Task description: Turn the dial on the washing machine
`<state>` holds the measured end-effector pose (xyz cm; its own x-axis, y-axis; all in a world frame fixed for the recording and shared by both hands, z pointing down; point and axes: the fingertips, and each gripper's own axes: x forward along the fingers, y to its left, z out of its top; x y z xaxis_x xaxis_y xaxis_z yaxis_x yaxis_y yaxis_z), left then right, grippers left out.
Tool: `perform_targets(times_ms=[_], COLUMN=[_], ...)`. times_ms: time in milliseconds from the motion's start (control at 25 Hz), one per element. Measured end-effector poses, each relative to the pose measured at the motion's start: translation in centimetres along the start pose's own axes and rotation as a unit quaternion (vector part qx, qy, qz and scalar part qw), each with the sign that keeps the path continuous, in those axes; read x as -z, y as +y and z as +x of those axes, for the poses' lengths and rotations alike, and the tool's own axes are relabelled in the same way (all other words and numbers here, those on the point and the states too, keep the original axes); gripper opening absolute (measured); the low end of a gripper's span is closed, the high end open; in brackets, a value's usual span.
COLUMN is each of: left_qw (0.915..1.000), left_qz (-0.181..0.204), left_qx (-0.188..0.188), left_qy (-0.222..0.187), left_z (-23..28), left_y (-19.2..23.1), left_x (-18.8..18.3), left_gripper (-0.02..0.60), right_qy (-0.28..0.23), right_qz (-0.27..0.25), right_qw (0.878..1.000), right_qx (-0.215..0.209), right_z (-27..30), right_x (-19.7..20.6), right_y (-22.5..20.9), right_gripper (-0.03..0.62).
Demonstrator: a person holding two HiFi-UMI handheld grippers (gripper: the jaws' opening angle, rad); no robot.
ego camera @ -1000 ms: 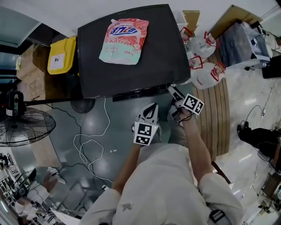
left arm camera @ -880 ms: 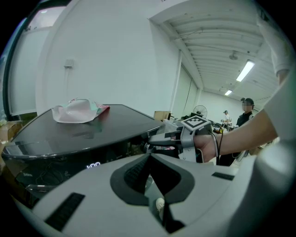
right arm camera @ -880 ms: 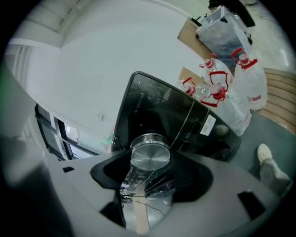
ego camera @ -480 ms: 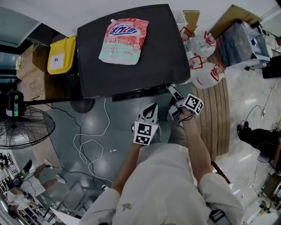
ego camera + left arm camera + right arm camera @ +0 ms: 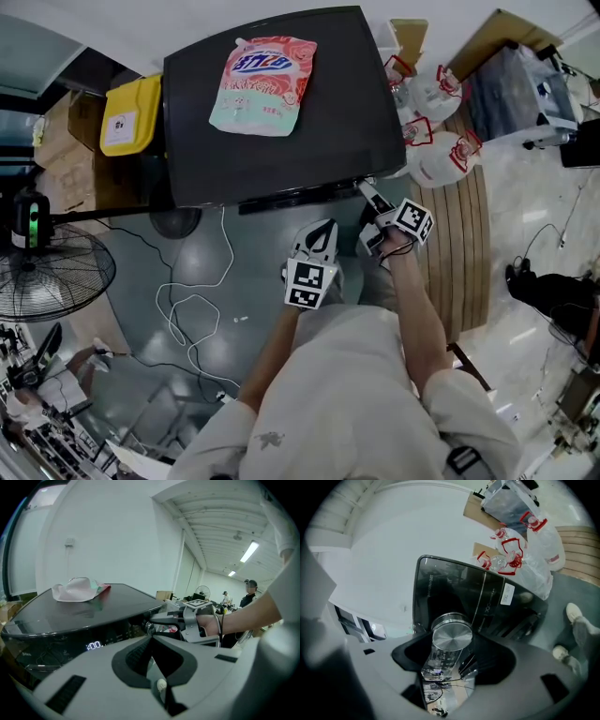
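A black washing machine (image 5: 281, 141) fills the top of the head view, with a pink detergent bag (image 5: 264, 84) lying on its lid. Its silver dial (image 5: 451, 637) sits at the right end of the front panel. My right gripper (image 5: 451, 645) reaches that corner (image 5: 367, 194), and the dial sits between its dark pads, which are shut on it. From the left gripper view the right gripper (image 5: 159, 619) shows side-on at the dial (image 5: 149, 626), beside the lit display (image 5: 93, 645). My left gripper (image 5: 319, 236) hangs lower in front of the machine, its jaws (image 5: 152, 639) shut on nothing.
A yellow bin (image 5: 131, 117) stands left of the machine, and a floor fan (image 5: 52, 281) lower left. A white cable (image 5: 197, 309) loops over the grey floor. Clear water jugs (image 5: 441, 159) with red handles sit right of the machine on wooden slats (image 5: 469, 244).
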<state>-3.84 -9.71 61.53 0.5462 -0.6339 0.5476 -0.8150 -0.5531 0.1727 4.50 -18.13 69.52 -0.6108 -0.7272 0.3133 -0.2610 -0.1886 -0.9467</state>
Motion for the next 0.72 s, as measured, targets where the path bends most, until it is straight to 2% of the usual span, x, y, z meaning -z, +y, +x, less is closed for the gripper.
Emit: perform_targets(times_ms=[360, 560, 720], left_qw=[1.0, 1.0, 1.0], left_qz=[-0.002, -0.004, -0.004], left_qx=[-0.005, -0.004, 0.0], left_qy=[0.0, 0.003, 0.004], left_z=[-0.02, -0.06, -0.16], left_y=[0.34, 0.39, 0.25], left_x=[0.02, 0.3, 0.59], left_gripper=[0.013, 0.012, 0.014], right_qy=[-0.003, 0.003, 0.009], right_qz=[0.024, -0.04, -0.108], right_qw=[1.0, 0.999, 0.993], right_qx=[-0.005, 0.021, 0.046], right_z=[-0.01, -0.09, -0.23], right_x=[0.14, -0.33, -0.73], right_y=[-0.24, 0.06, 0.2], right_gripper=[0.284, 0.287, 0.295])
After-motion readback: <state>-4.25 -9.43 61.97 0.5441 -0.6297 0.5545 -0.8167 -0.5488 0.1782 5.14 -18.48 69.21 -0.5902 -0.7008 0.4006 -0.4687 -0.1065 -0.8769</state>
